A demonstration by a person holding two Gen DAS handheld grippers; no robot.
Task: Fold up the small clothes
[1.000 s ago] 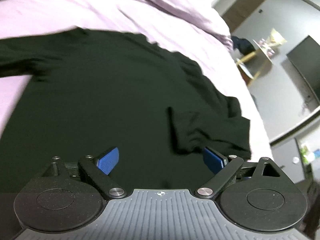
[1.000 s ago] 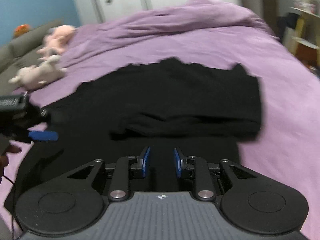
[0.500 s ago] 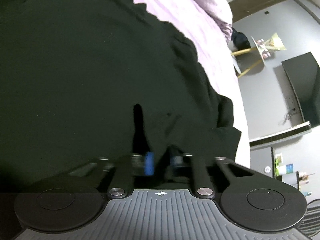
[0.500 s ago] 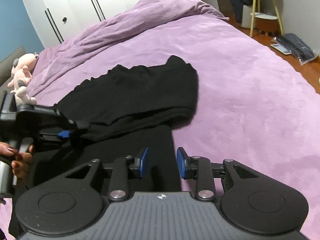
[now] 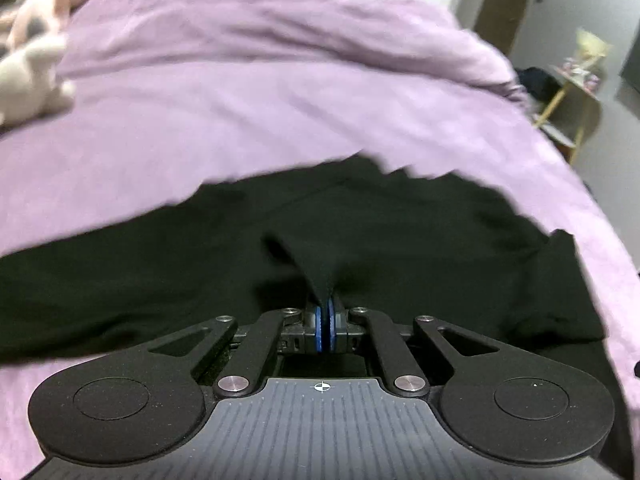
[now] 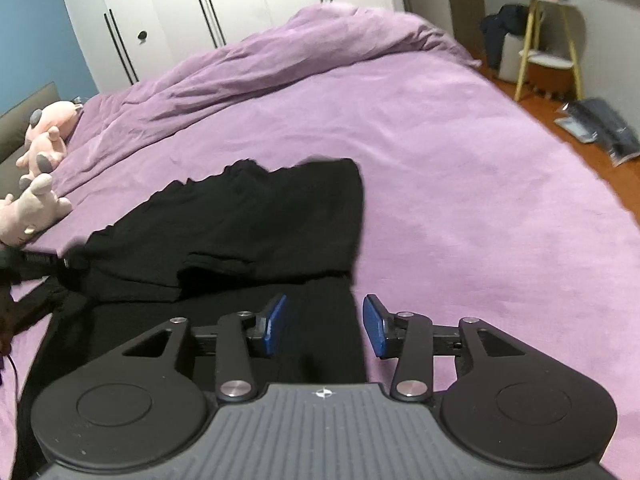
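Observation:
A black garment (image 5: 400, 232) lies spread on the purple bed (image 5: 280, 112). My left gripper (image 5: 325, 322) is shut on a pinch of its cloth, which rises in a taut ridge from the blue pads. In the right wrist view the garment (image 6: 256, 224) lies partly folded over itself, its right edge under my right gripper (image 6: 324, 328), which is open and empty just above the cloth. The left gripper (image 6: 36, 260) shows at the left edge there, holding the garment's left end.
Stuffed toys (image 6: 40, 176) lie at the bed's left side, also in the left wrist view (image 5: 32, 52). A bunched purple duvet (image 6: 280, 60) lies at the far end before white wardrobes (image 6: 224, 4). A yellow-legged side table (image 6: 544, 40) stands on the floor at right.
My left gripper has closed on the cloth and lifted it, and its view has tilted up to show the bed. My right gripper has opened wider over the garment's right edge.

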